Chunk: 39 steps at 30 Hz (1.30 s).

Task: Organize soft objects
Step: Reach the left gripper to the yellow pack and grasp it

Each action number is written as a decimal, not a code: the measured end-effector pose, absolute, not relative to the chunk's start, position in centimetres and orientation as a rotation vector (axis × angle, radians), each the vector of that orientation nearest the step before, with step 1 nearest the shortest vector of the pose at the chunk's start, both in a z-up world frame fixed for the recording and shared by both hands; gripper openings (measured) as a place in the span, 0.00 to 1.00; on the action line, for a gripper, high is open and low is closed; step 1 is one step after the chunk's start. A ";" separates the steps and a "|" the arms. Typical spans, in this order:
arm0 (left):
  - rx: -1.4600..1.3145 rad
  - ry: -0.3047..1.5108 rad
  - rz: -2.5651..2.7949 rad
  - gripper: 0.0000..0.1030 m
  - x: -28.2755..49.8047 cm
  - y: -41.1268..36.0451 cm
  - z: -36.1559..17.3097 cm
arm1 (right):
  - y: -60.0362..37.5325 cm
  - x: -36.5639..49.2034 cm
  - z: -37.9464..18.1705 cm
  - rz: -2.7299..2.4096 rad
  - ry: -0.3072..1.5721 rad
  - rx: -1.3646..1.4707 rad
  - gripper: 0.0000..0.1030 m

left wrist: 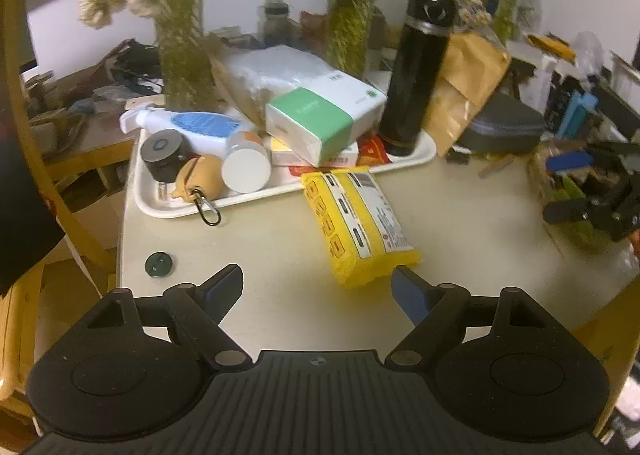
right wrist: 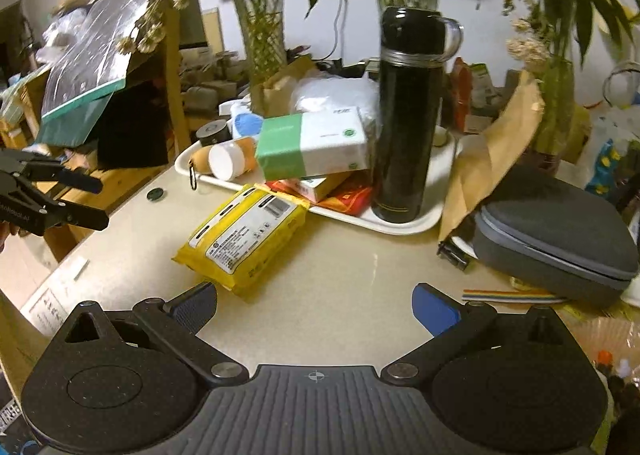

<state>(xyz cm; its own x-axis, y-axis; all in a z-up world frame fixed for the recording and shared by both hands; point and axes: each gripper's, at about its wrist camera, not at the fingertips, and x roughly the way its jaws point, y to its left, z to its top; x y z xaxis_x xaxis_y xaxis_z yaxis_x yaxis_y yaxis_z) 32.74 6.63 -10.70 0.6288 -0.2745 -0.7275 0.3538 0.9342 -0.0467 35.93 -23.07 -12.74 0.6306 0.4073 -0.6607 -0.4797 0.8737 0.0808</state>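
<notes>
A yellow soft pack (left wrist: pixel 358 227) of what look like wipes lies flat on the pale counter (left wrist: pixel 460 215), its far end touching the front rim of a crowded white tray (left wrist: pixel 149 202), its near end just ahead of the left claw (left wrist: pixel 318 289). That claw hangs above the counter with its jaws wide apart and nothing between them; one blue pad sits beside the pack's near corner, though the fisheye edge leaves it unclear whether pad and wrapper touch. The right claw (right wrist: pixel 316 307) hovers over bare counter a little to the side of the same pack, jaws likewise spread and empty.

On the tray, a green-and-white tissue pack (left wrist: pixel 320 123) rests tilted atop a flat box and a red packet, with a larger white plastic-wrapped bundle (left wrist: pixel 280 67) behind it. Hard goods crowd around them: a tall black flask (left wrist: pixel 416 75), a spray bottle (left wrist: pixel 192 127) on its side, a white-capped jar (left wrist: pixel 246 165), a small tan pouch with a clip (left wrist: pixel 200 179). A grey zip case (right wrist: pixel 556 235) sits off the tray beside a brown paper bag.

By the look of things, the sorting is barely begun: no soft item is in hand, none visibly gathered apart from the hard ones, and the yellow pack seems the first candidate.
</notes>
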 end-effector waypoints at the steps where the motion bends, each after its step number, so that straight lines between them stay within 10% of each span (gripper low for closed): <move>1: 0.113 0.819 -0.365 0.79 32.7 6.6 -10.8 | -23.0 36.0 -12.8 0.513 0.729 -0.111 1.00; 39: 0.173 0.901 -0.486 0.80 42.3 -0.6 -16.6 | -26.6 37.4 -12.6 0.370 0.734 -0.154 1.00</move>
<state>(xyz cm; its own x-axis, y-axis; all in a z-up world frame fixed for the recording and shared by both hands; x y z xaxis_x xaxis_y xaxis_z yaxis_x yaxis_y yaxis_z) 42.33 -0.58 -16.61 0.5212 -0.3319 -0.7862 0.4740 0.8787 -0.0566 37.43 -26.60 -12.55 0.6813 0.2752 -0.6783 -0.3820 0.9241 -0.0088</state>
